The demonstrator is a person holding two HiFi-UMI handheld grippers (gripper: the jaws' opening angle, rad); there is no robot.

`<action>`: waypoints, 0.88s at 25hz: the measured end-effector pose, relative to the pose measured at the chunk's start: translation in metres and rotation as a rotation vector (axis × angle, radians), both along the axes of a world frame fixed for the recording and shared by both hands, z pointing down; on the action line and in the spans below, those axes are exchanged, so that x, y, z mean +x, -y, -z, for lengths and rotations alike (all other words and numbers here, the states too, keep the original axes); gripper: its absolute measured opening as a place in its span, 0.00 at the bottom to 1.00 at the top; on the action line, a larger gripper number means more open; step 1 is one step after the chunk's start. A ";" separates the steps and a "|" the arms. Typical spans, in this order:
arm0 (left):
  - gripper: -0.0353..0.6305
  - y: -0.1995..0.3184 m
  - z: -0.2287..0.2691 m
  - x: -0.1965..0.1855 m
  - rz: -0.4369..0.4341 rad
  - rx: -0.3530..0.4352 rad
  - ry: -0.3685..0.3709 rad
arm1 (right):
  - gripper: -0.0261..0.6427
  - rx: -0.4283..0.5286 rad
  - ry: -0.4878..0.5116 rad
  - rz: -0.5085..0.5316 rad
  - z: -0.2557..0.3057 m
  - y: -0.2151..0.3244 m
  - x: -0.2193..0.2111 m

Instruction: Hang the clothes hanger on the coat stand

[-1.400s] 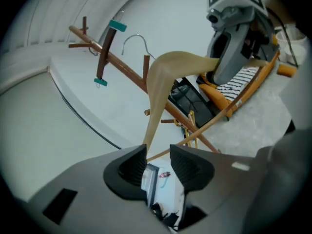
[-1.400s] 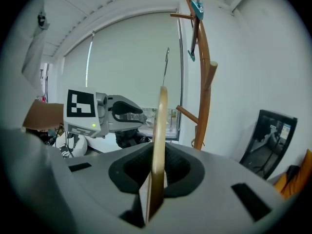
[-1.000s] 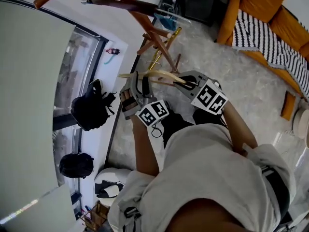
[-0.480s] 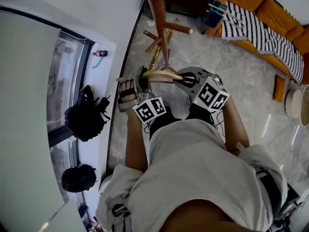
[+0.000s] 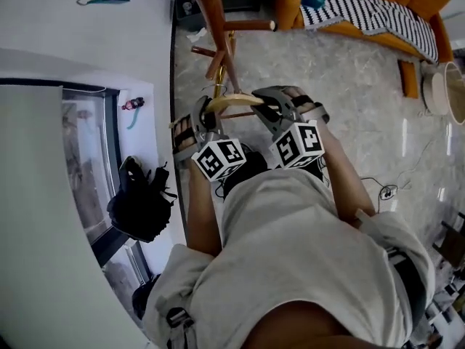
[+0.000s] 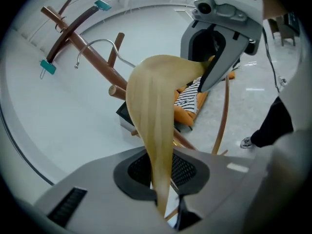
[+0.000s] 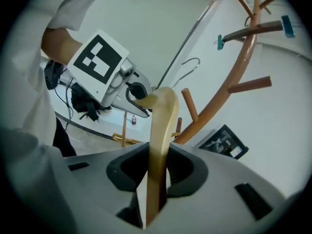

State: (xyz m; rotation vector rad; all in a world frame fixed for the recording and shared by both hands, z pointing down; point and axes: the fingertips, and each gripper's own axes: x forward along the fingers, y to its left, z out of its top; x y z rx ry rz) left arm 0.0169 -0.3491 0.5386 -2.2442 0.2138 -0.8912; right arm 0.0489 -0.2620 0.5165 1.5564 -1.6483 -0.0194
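Both grippers carry the pale curved wooden clothes hanger (image 5: 231, 102) at centre frame of the head view, one at each end.
- Left gripper (image 5: 201, 116): jaws have just been closing; now narrow, pads pinching the hanger's arm.
- Right gripper (image 5: 275, 106): jaws have just been opening; now slack, the other arm lying between them, apparently unpinched.
- The hanger's thin metal hook (image 6: 100, 45) shows upper left in the left gripper view, free of the orange-brown wooden coat stand (image 5: 216, 20), which rises at upper centre of the head view.

Step in hand, as I judge it: carry the hook to a bare peg (image 7: 248, 86).
- Keep the one firm grip tight so the hanger cannot swing.
- Hold the hook's mouth toward the peg, lift over the tip, then lower.
- Avoid the dark hanger with teal ends (image 7: 253, 30) already on the stand.

Containers:
- Pale round tub (image 5: 452, 86), right edge: contents not visible.
- Black backpack (image 5: 142, 198), left: closed.
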 end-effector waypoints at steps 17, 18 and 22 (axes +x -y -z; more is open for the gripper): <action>0.14 0.015 -0.016 0.007 -0.160 0.007 -0.010 | 0.16 -0.009 -0.102 -0.311 -0.017 0.010 -0.004; 0.14 0.017 -0.016 0.009 -0.166 0.010 -0.008 | 0.16 -0.011 -0.100 -0.318 -0.018 0.011 -0.003; 0.14 0.019 -0.019 0.015 -0.186 0.012 0.000 | 0.16 -0.018 -0.090 -0.340 -0.022 0.013 0.001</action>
